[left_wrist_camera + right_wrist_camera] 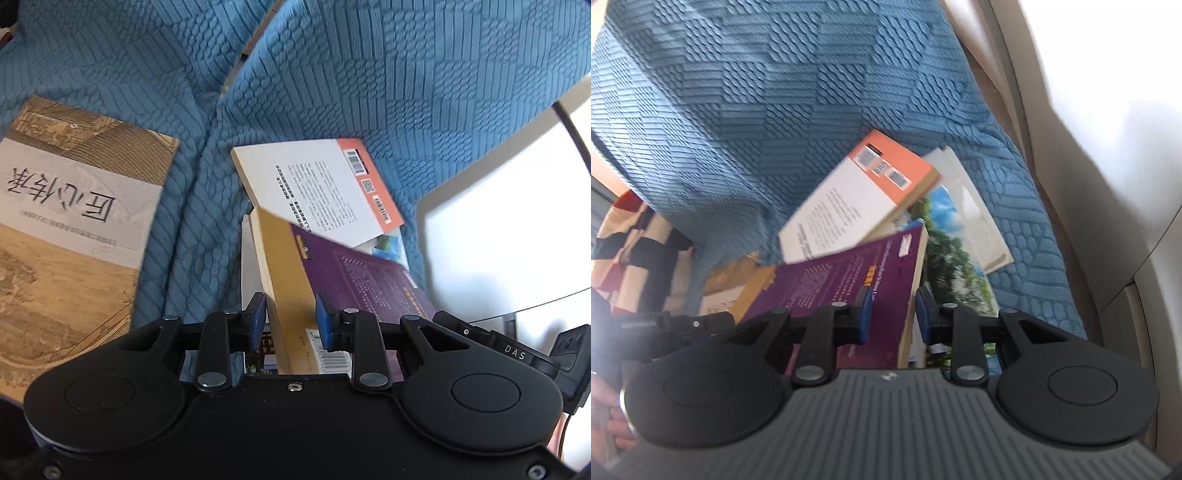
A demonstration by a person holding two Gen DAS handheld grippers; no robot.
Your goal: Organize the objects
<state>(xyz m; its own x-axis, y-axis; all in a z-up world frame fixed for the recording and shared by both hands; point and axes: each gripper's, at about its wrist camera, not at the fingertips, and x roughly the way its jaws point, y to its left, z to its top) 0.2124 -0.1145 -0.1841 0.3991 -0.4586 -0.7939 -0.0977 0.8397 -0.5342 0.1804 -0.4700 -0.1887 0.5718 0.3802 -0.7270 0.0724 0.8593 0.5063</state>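
A thick purple-covered book (354, 273) lies tilted on a pile of books on the blue sofa cover. My left gripper (291, 321) is shut on its page edge (284, 266). My right gripper (892, 314) is shut on the same purple book (846, 284) at its other side. A white book with an orange strip (321, 188) lies at the top of the pile; it also shows in the right wrist view (857, 199). A book with a tree picture (953, 254) and a pale booklet (975, 214) lie under the pile.
A tan book with large Chinese characters (74, 221) lies apart on the left of the blue textured sofa cover (369, 74). A white wall or panel (498, 221) stands to the right. A striped bag (639, 251) sits at the left.
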